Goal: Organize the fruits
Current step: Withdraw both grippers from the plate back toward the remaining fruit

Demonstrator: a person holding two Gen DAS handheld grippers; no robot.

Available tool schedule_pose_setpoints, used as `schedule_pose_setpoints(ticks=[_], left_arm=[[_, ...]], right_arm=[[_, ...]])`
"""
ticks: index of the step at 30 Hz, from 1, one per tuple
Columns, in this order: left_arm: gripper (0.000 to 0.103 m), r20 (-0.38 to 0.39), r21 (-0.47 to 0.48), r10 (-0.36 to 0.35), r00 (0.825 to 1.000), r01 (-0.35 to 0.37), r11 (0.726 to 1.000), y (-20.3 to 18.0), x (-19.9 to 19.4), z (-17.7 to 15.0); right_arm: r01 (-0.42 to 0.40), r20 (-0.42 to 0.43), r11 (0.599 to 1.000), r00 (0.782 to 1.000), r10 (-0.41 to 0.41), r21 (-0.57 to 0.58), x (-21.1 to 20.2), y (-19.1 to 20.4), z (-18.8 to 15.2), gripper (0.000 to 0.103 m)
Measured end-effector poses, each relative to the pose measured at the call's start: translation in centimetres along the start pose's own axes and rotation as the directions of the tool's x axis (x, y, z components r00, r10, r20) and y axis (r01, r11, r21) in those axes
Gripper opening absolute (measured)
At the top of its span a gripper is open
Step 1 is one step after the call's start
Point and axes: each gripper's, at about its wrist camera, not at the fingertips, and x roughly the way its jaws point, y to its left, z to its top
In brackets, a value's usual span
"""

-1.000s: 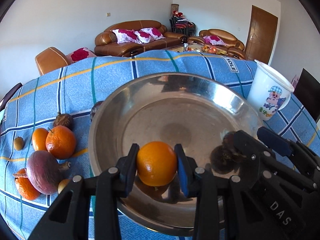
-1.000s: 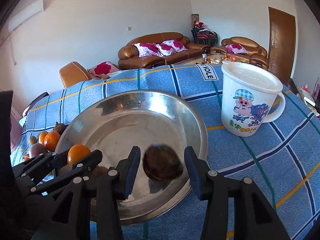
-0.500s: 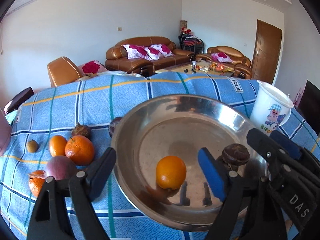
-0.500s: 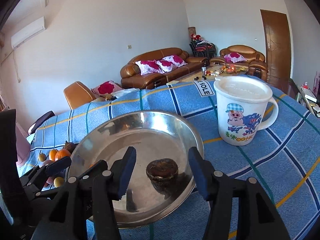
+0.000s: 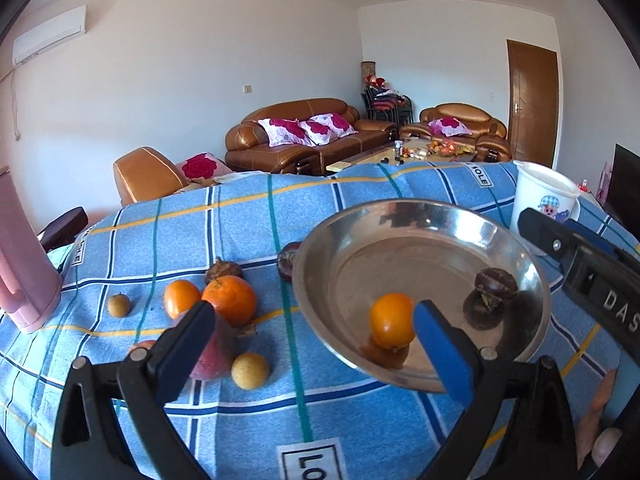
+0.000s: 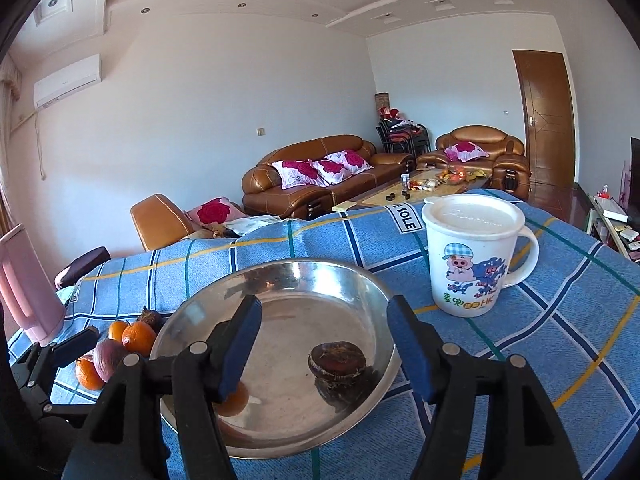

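A round shiny steel bowl (image 6: 356, 280) is sitting on the blue checked cloth of the table (image 5: 240, 224), holding a small orange citrus fruit (image 5: 392, 326) near its front and a dark brown flattened fruit (image 6: 337, 356) to the right. The left gripper (image 5: 312, 354) is hanging with its jaws opening wide, nothing between them. The right gripper (image 6: 324, 346) is also opening its jaws, clear of the dark fruit. More oranges (image 5: 229, 299) are lying left of the bowl; a white cartoon mug (image 6: 472, 256) is standing far right.
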Motion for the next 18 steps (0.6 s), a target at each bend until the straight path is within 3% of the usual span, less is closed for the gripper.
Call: schedule_pose_setpoints(ticks=[11, 18], left_arm=[[0.101, -0.019, -0.054, 0.059, 0.998, -0.060, 0.997, 7.3, -1.1, -1.8], [0.103, -0.066, -0.097, 0.055, 0.996, -0.061, 0.993, 11.2, -0.9, -2.7]], right_arm=[[0.026, -0.012, 1.000, 1.000, -0.026, -0.012, -1.5, 2.0, -1.1, 0.067], [0.016, -0.015, 0.999, 1.000, -0.016, -0.037, -2.6, 3.8, -2.0, 0.067]])
